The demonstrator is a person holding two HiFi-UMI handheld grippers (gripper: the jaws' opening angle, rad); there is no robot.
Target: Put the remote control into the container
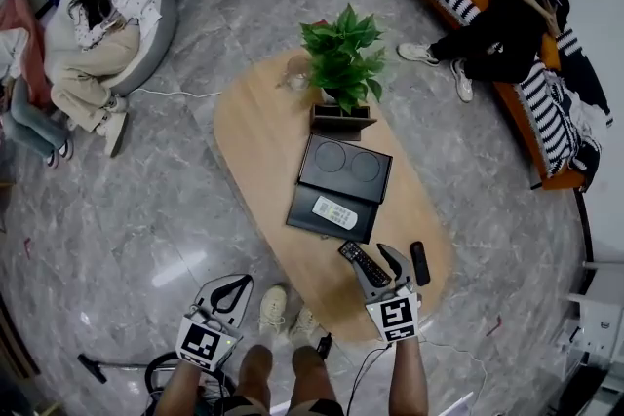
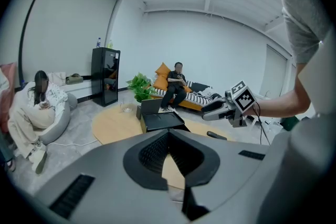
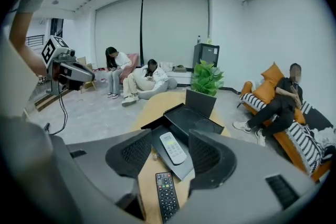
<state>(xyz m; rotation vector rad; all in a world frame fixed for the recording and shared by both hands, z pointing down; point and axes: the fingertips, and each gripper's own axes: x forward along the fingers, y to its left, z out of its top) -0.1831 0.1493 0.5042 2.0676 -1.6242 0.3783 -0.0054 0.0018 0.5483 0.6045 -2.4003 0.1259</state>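
Head view: oval light-wood table [image 1: 263,141] in the middle of a grey marble floor.

- Flat black container [image 1: 310,214] sits open near the table's centre. Its lid part, with two round recesses, lies on the far side.
- A white remote control with pale buttons [image 1: 334,212] lies inside the container's near half, at a slant.
- A long black remote control with rows of buttons [image 1: 364,263] lies on the bare wood between the container and the table's near edge, outside the container.
- A smaller plain black remote [image 1: 419,262] lies just to its right, apart from it.
- A leafy green plant in a dark square pot [image 1: 341,58] stands beyond the container, with a clear glass [image 1: 297,71] beside it.

Right gripper [image 3: 170,152]: jaws spread wide and pinching nothing. In its own view the long black remote shows in the gap below them, flat on the table, with the pads clear of it.

Left gripper [image 2: 169,139]: jaws pressed together with nothing between them. I see it off the table's near-left side, over the floor.

One person sits on a grey beanbag at far left. Another sits on an orange sofa at right.
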